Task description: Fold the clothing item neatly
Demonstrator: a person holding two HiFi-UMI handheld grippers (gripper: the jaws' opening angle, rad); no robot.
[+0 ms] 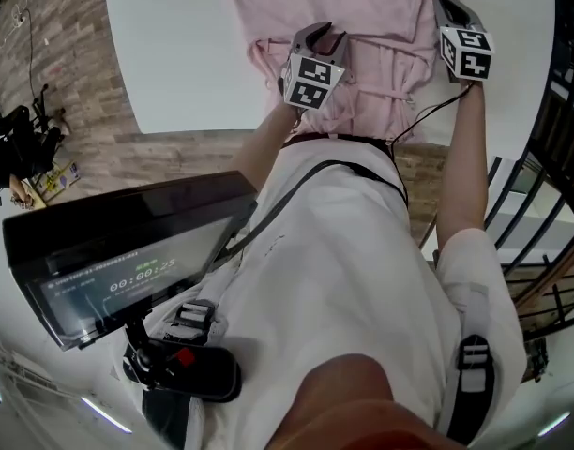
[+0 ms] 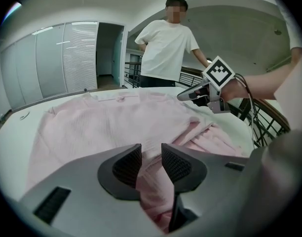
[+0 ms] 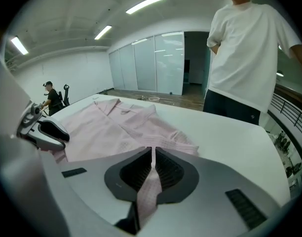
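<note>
A pink shirt (image 1: 362, 7) lies spread on the white table (image 1: 174, 45), bunched along its near edge. In the head view my left gripper (image 1: 326, 34) is over the bunched near-left part. In the left gripper view its pads stand somewhat apart (image 2: 151, 164), and a thick fold of the shirt (image 2: 106, 127) fills the gap between them. My right gripper (image 1: 445, 4) is at the shirt's near-right edge. In the right gripper view it is shut (image 3: 152, 167) on a thin strip of pink cloth that runs back from the shirt (image 3: 116, 127).
A person in a white T-shirt (image 3: 249, 58) stands at the table's far side, by a dark railing (image 1: 550, 204). A black screen unit (image 1: 118, 261) hangs at my chest. Bare tabletop (image 3: 240, 142) lies to the right of the shirt.
</note>
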